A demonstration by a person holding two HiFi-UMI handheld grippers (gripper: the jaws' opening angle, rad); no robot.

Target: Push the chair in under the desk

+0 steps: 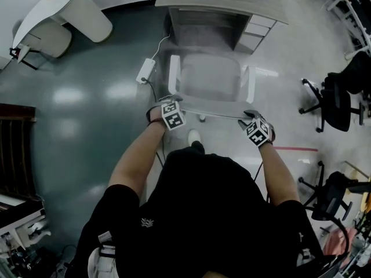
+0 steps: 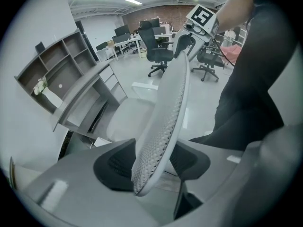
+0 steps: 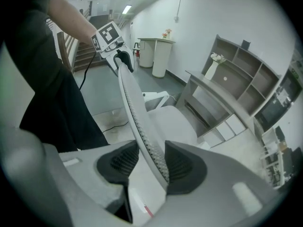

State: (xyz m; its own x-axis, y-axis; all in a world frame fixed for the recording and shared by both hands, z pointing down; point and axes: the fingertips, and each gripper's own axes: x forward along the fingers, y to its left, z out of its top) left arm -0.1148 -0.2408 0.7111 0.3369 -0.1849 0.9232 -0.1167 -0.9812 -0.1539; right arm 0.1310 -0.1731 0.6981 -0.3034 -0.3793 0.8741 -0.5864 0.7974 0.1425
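Observation:
A chair with a white frame and grey seat (image 1: 210, 77) faces the grey desk (image 1: 232, 2), its seat just short of the opening under the desktop. Its mesh backrest's top edge (image 1: 211, 108) runs between my two grippers. My left gripper (image 1: 169, 104) is shut on the backrest's left end, and the mesh edge (image 2: 168, 112) stands between its black pads (image 2: 113, 164). My right gripper (image 1: 250, 116) is shut on the right end. There the backrest (image 3: 137, 112) passes between the pads (image 3: 187, 167). Each gripper view shows the other gripper at the backrest's far end.
A white power strip (image 1: 145, 69) with its cable lies on the floor left of the chair. A drawer unit (image 1: 255, 32) stands under the desk's right side. Black office chairs (image 1: 336, 100) stand at the right. A white round table (image 1: 64, 4) is at the upper left.

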